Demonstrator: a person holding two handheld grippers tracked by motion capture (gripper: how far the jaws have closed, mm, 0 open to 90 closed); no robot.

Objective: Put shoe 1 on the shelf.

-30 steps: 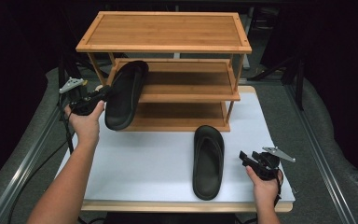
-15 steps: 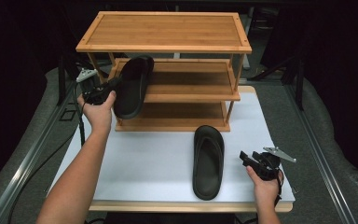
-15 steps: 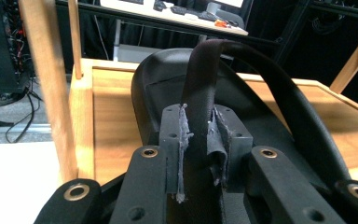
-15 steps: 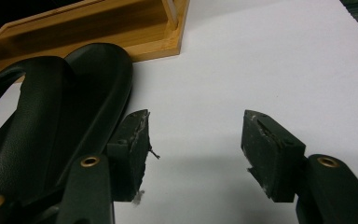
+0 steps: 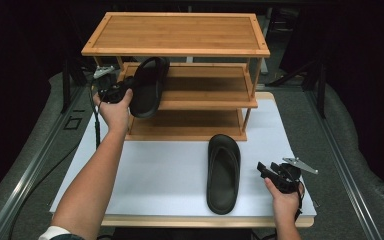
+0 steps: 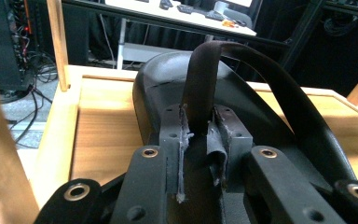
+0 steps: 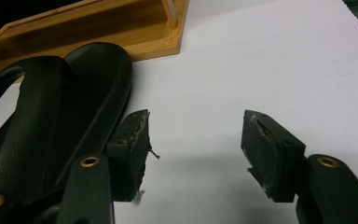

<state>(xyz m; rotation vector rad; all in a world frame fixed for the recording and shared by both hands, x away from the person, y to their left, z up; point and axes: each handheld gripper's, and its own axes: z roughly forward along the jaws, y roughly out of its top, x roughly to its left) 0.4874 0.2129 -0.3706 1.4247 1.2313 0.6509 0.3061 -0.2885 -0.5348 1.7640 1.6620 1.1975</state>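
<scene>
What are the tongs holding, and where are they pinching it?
The left tongs pinch a black sandal by its strap. The right tongs are open, holding nothing.

Left gripper (image 5: 114,92) holds a sandal (image 5: 148,86) at the rack's middle shelf (image 5: 205,92).

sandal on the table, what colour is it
Black all over; the sandal shows best in the high view, lying flat on the white table.
</scene>
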